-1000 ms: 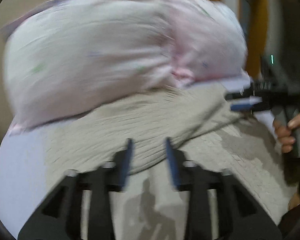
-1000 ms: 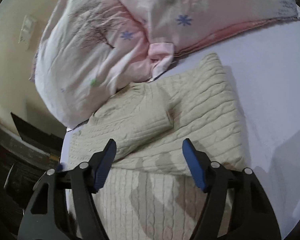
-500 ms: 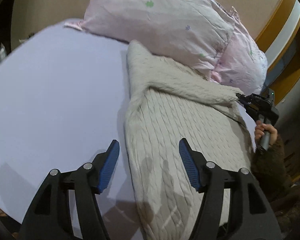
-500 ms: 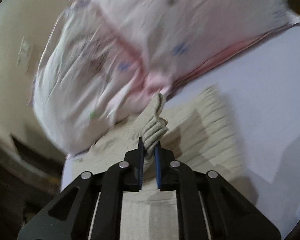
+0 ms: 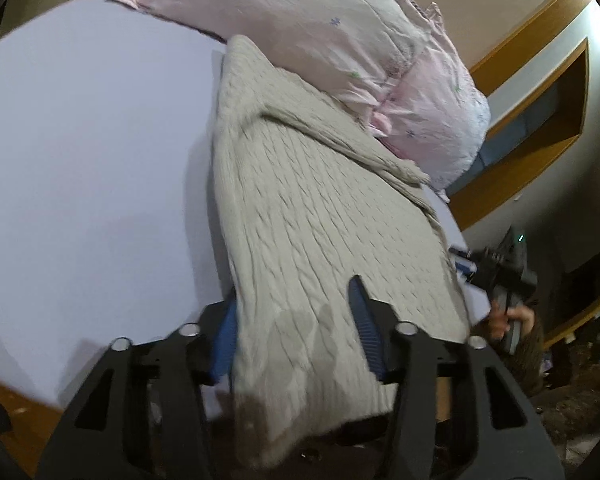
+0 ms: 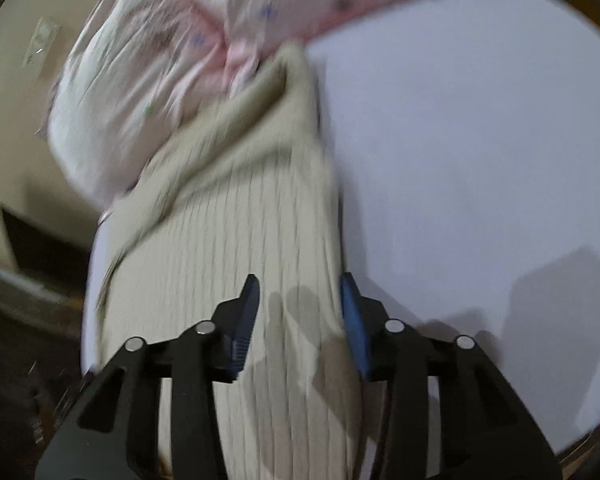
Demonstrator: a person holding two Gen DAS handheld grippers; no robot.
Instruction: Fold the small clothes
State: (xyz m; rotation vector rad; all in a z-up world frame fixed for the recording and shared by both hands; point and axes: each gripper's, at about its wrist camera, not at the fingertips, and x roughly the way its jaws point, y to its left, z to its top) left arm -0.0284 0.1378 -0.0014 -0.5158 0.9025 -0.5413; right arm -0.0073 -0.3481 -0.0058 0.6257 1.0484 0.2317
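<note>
Your left claw [image 5: 296, 334] and right claw [image 6: 298, 318] both gape apart over the sweater's [image 5: 320, 216] near hem, apparently ready to pinch it for folding.

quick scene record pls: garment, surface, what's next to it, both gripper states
garment: beige knit sweater, lying lengthwise, sleeve folded across its top
surface: pale lilac bed sheet
neighbour: pink floral pillow, touching the sweater's far end
left gripper: open, fingers either side of the sweater's near hem
right gripper: open, over the sweater's near end
image quality: right wrist view is motion-blurred
</note>
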